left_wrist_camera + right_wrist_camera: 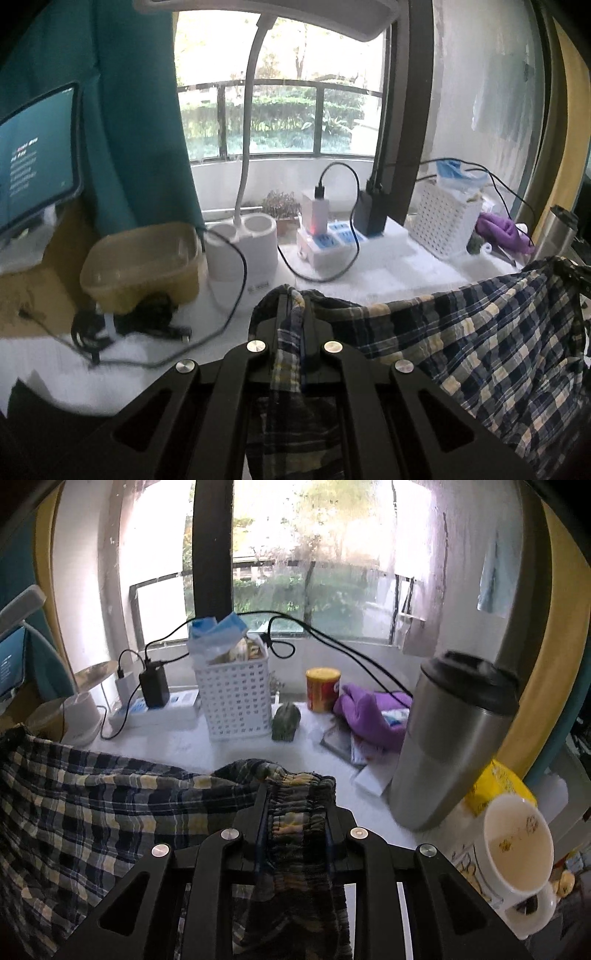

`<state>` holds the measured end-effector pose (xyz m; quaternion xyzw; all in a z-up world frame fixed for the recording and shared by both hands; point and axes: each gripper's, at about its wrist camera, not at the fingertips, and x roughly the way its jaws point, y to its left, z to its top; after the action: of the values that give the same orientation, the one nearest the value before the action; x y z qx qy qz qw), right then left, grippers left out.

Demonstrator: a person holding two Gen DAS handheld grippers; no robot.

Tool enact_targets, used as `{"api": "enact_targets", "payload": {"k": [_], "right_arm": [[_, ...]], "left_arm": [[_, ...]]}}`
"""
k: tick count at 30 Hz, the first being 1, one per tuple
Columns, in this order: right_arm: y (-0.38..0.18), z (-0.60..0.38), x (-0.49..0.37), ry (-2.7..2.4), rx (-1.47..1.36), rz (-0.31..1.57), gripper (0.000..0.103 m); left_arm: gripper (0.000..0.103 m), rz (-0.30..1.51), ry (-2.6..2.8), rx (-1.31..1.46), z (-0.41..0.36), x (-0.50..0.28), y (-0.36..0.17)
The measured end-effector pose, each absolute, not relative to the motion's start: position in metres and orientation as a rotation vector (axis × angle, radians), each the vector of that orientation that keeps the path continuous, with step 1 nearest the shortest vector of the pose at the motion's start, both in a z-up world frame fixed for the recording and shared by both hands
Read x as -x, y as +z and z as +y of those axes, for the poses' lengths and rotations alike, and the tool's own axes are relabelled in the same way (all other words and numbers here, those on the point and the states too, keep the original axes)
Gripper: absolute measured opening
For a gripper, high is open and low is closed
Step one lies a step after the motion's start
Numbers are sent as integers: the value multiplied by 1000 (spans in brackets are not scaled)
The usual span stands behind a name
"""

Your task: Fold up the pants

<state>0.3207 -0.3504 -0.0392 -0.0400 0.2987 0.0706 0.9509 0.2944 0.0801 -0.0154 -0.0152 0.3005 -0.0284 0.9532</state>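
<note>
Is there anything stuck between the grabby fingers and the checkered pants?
No, nothing is in between. The left gripper is shut right on the plaid pants, and the right gripper is pinching their bunched elastic waistband. The cloth hangs stretched between them.

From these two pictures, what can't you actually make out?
- Plaid pants: lower part cut off by the bottom edge in both views, hidden behind the black jaws.
- Tablet screen, left wrist view: text too small and blurred.
- White basket, right wrist view: contents mostly hidden by its wall and a blue bag.
- Yellow can: label partly behind the purple cloth.
</note>
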Motion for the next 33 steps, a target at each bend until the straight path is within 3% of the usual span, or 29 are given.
{"api": "enact_targets", "payload": {"k": [21, 22, 23, 24, 25, 26, 27, 28, 29, 30, 32, 33], "right_arm": [[-105, -341, -390, 137, 103, 815, 24], [-105, -340, -390, 136, 103, 817, 24], [-104, -340, -390, 134, 103, 816, 24], [-102, -340, -389, 133, 106, 815, 24], [-101, -339, -388, 133, 111, 816, 24], [-99, -339, -387, 134, 115, 814, 25], [-96, -338, -384, 136, 119, 808, 26], [-93, -337, -382, 143, 124, 799, 28], [-89, -335, -379, 152, 130, 793, 40], [-86, -333, -375, 160, 134, 789, 66], [-79, -330, -365, 184, 134, 769, 92], [-76, -329, -359, 196, 134, 758, 92]], "left_arm": [[6, 833, 16, 27, 96, -347, -80], [9, 833, 15, 29, 97, -344, -77], [27, 822, 21, 28, 98, -338, -72], [57, 801, 29, 30, 99, -331, -66], [69, 785, 33, 38, 102, -324, -61], [77, 769, 37, 51, 105, -316, -55], [77, 761, 41, 58, 108, -308, -50], [77, 762, 45, 59, 109, -300, -46], [77, 769, 47, 58, 110, -292, -45], [77, 780, 48, 62, 110, -283, -44], [77, 811, 26, 69, 109, -267, -50], [77, 828, 14, 65, 107, -261, -55]]}}
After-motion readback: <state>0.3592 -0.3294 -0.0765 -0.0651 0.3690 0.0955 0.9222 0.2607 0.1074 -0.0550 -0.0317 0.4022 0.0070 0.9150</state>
